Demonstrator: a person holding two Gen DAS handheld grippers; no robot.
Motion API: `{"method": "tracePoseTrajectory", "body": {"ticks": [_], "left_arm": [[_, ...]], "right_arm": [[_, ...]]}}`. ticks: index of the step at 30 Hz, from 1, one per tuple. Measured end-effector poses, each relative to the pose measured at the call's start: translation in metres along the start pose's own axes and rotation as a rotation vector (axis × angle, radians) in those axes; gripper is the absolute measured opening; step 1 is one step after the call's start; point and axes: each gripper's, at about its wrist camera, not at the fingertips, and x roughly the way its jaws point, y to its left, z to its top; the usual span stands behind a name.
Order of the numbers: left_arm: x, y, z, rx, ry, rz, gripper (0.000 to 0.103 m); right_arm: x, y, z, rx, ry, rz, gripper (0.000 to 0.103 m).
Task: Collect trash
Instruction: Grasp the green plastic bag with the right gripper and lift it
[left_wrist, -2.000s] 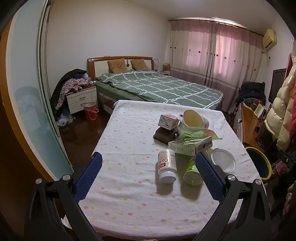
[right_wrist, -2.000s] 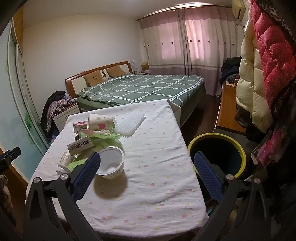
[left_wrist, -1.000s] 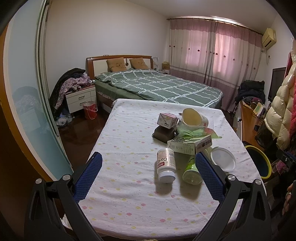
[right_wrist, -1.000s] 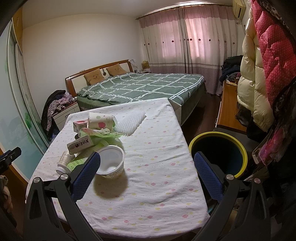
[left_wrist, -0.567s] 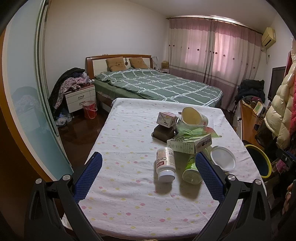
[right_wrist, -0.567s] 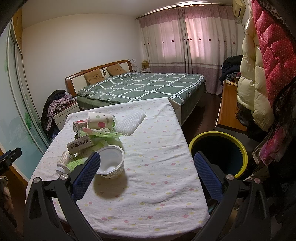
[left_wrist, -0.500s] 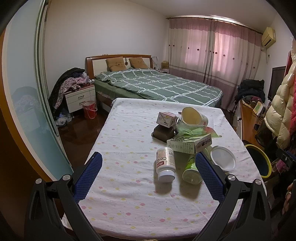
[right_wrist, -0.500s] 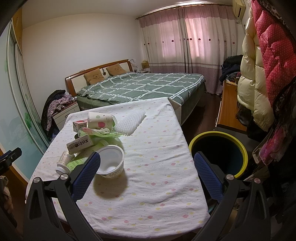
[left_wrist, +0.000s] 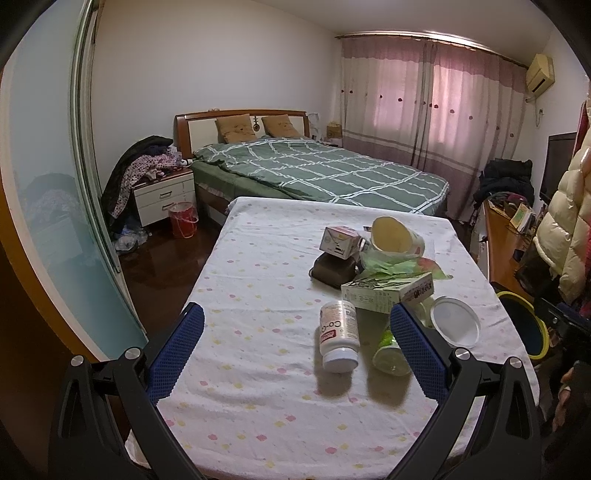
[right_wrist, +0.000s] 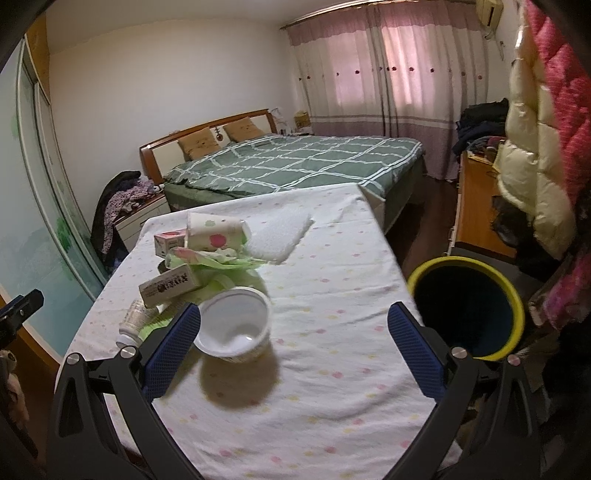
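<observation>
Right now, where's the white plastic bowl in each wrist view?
Left wrist: white plastic bowl lies at right of centre, just beyond the right fingertip, near the table's right edge.
Right wrist: the bowl lies at lower left of centre, against the left fingertip.
Shared landmark: yellow-rimmed trash bin beside the table.

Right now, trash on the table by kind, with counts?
Boxes: 2, small pink box, long box
Bottles: 2, white pill bottle, green bottle
Cups/bowls: 2, paper cup, white bowl
Green wrapper: 1
Dark pouch: 1
White foam sheet: 1
Total: 9
</observation>
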Motion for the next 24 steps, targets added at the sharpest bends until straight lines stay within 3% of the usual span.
{"method": "tracePoseTrajectory", "body": {"ticks": [3,6,11,16,22,24], "left_arm": [[0.007,0.005,0.002,-0.007,0.004,0.008,0.099],[0.015,0.009,0.005,-0.009,0.005,0.02,0.099],[0.03,0.013,0.009,-0.011,0.019,0.022,0.099],[0.046,0.012,0.014,-0.005,0.028,0.016,0.099],[0.063,0.014,0.018,-0.009,0.04,0.01,0.099],[0.07,0.016,0.02,-0.014,0.046,0.006,0.099]], "right_arm": [[0.016,0.013,0.005,-0.016,0.028,0.011,0.097],[0.031,0.03,0.016,-0.048,-0.021,0.034,0.097],[0.068,0.063,0.028,-0.138,0.035,0.058,0.094],[0.109,0.098,0.04,-0.215,0.056,0.087,0.078],[0.143,0.108,0.046,-0.205,0.124,0.119,0.061],[0.148,0.109,0.047,-0.206,0.144,0.134,0.046]]}}
